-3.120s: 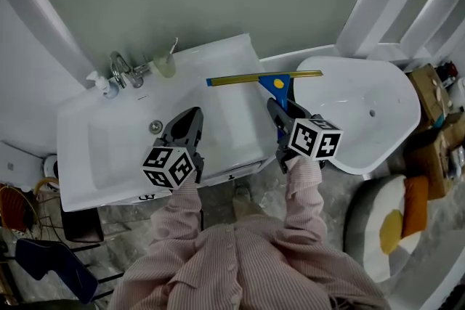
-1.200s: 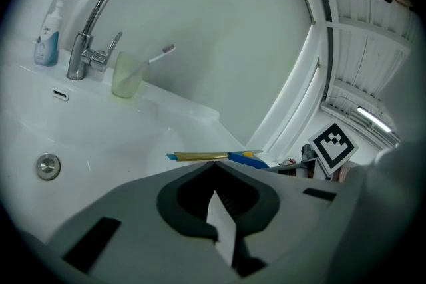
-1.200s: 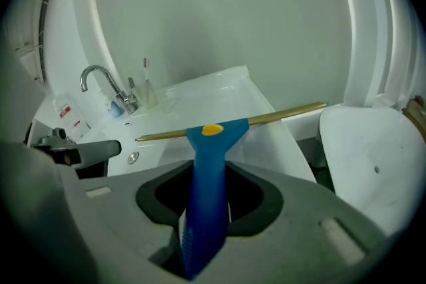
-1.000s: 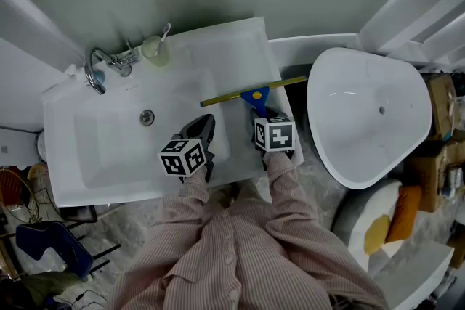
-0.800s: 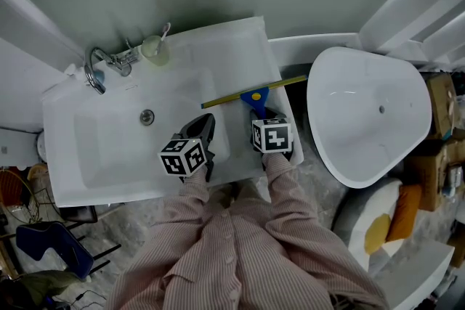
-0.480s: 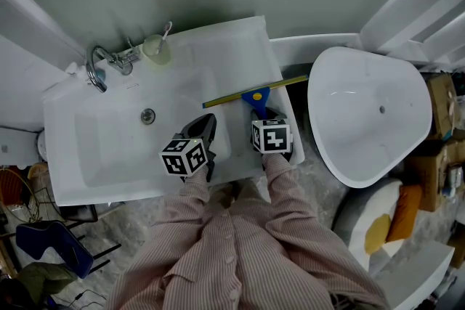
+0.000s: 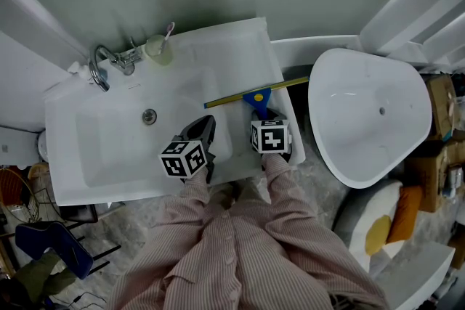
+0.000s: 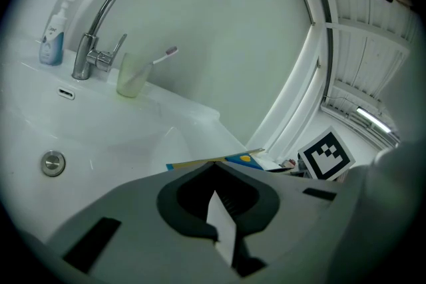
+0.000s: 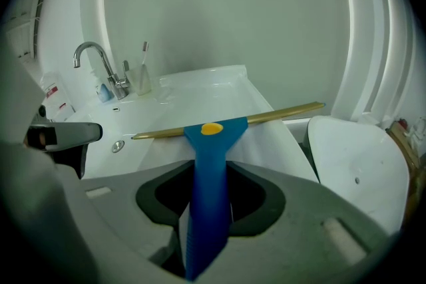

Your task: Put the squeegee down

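The squeegee (image 7: 254, 93) has a blue handle and a thin gold blade. Its blade lies crosswise over the flat right deck of the white sink (image 7: 109, 156), with the right end reaching past the rim. My right gripper (image 7: 263, 115) is shut on the blue handle (image 9: 208, 203), which runs straight out between the jaws in the right gripper view. My left gripper (image 7: 204, 126) hovers over the basin's right side, to the left of the squeegee, shut with nothing in it. The left gripper view shows the squeegee (image 8: 219, 160) just beyond that gripper's (image 8: 214, 166) tips.
A chrome faucet (image 7: 102, 69), a soap bottle (image 8: 52, 33) and a cup with a toothbrush (image 7: 156, 49) stand at the sink's back. A white tub (image 7: 370, 112) sits right of the sink. A chair (image 7: 43, 258) and a cushion (image 7: 385, 229) are on the floor.
Three seconds ago the squeegee was held farther right, near the tub's rim; it now sits over the sink's right deck. Over the last second both grippers have stayed put.
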Motion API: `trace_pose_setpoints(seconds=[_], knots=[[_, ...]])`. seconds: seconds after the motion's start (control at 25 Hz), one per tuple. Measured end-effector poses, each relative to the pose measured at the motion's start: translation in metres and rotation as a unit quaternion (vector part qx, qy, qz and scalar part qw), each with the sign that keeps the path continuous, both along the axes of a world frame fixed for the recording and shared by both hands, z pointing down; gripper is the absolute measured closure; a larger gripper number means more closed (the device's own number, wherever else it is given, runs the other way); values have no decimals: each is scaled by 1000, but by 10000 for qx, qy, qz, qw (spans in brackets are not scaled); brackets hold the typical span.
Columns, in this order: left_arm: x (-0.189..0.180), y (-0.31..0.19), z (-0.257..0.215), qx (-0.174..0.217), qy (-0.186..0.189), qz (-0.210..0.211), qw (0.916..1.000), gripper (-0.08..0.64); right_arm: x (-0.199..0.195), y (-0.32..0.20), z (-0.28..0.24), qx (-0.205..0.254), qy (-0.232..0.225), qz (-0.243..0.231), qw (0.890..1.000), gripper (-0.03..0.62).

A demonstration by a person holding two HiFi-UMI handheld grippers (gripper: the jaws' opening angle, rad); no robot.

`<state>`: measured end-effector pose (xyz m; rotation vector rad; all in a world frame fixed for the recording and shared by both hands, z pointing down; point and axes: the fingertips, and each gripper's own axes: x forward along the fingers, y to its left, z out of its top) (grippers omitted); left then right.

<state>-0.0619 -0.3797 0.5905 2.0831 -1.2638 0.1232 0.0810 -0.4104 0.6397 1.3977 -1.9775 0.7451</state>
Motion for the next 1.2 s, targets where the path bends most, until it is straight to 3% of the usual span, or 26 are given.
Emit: trace_pose_setpoints(seconds=[0.6, 1.08, 1.2], knots=[[-4, -6, -49, 647, 89, 81, 9978, 558, 3, 2, -44, 716, -50, -147, 9973, 437], [15, 0, -102, 1290, 6, 441, 9907, 558, -4, -5, -114, 1503, -862, -743, 9821, 465], [12, 3, -119, 1501, -73, 431, 9877, 558, -5, -9, -132, 1669, -995, -906, 9767, 506]])
